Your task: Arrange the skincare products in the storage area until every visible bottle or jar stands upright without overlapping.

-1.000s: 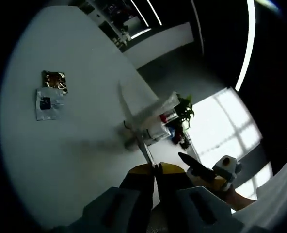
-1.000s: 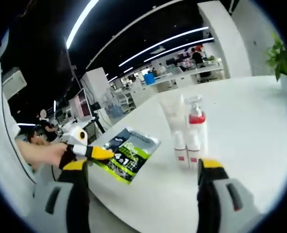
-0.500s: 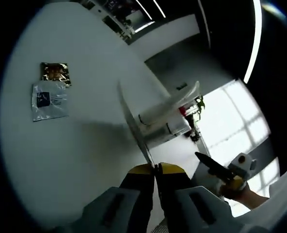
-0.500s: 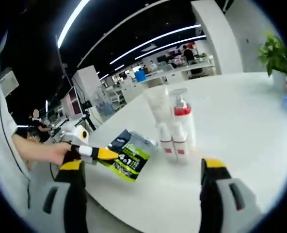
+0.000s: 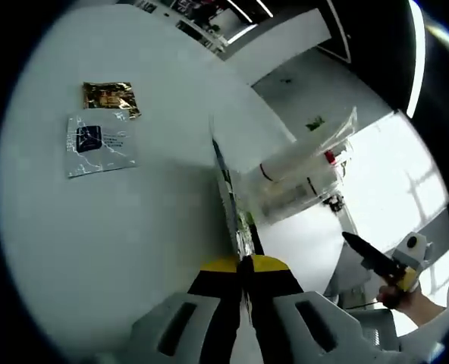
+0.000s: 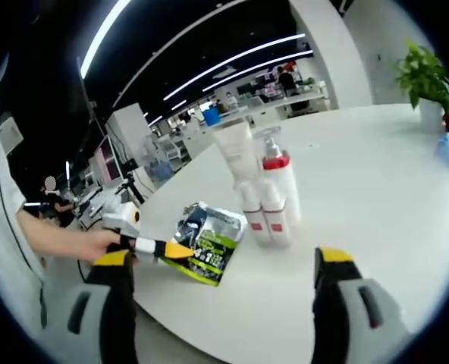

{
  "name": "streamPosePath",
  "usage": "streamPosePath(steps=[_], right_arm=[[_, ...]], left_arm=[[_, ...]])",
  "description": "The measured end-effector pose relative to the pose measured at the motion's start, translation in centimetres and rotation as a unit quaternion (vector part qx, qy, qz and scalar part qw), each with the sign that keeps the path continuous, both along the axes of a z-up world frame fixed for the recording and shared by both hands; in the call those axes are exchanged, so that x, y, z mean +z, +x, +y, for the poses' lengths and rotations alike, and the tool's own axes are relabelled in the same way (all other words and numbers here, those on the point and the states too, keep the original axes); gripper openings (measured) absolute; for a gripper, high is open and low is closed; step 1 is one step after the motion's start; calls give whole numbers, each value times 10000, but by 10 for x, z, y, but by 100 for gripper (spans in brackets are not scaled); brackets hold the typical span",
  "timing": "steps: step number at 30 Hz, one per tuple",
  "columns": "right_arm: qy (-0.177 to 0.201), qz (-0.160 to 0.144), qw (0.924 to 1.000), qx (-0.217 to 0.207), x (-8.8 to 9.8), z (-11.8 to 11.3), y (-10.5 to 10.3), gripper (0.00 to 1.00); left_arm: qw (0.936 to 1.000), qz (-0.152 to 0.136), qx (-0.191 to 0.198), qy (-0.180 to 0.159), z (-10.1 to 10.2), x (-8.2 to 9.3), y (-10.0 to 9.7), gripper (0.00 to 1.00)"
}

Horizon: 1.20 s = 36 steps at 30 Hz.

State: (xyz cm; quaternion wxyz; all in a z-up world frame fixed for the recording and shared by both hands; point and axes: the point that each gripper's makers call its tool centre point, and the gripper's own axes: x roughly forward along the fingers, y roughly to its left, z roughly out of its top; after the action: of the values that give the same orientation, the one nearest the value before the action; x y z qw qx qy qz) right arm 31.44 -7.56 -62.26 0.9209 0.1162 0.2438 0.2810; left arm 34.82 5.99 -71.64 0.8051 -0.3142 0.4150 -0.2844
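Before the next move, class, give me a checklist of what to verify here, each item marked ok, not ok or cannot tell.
1. Left gripper shut on the green sachet: ok.
2. Right gripper open and free: ok.
3. Pump bottle, white tube and small bottles upright: ok.
4. Green sachet clear of the bottles: ok.
5. Gold sachet and clear sachet flat on the white table: ok.
6. Bottles touching one another: cannot tell.

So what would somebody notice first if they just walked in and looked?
Probably the bottles standing bunched together in the middle of the white table. Next, the green packet near the table's edge, pinched by the left tool, while the right tool hangs wide open.
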Motion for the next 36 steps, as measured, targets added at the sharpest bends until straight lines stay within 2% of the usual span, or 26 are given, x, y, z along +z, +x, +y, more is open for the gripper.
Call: streamPosePath(steps=[5, 7, 13, 22, 29, 30, 33, 36], right_arm=[[0, 25, 10000, -15, -1, -2, 1, 99], [8, 29, 10000, -14, -1, -2, 1, 99], [15, 36, 10000, -7, -2, -2, 1, 99], [28, 27, 10000, -32, -4, -2, 0, 99], [33, 17, 10000, -47, -4, -3, 0, 99], [28, 15, 10000, -45, -4, -3, 0, 99], [22, 2, 10000, -48, -3, -3, 0, 99], [10, -7, 10000, -51, -2, -4, 1, 99]], left_arm=[[9996, -111, -38, 248, 1, -2, 1, 1], [9979, -293, -155, 548, 3, -4, 3, 2], [9889, -729, -396, 1236, 8, -4, 8, 8], [9772, -1027, -648, 1742, 15, -5, 3, 15], [9622, -1291, -862, 2239, 24, -5, 2, 27], [9570, -1367, -893, 2399, 28, -4, 4, 29], [9473, -1625, -966, 2585, 31, 0, 12, 37], [9332, -1941, -1305, 2729, 25, 7, 17, 41]])
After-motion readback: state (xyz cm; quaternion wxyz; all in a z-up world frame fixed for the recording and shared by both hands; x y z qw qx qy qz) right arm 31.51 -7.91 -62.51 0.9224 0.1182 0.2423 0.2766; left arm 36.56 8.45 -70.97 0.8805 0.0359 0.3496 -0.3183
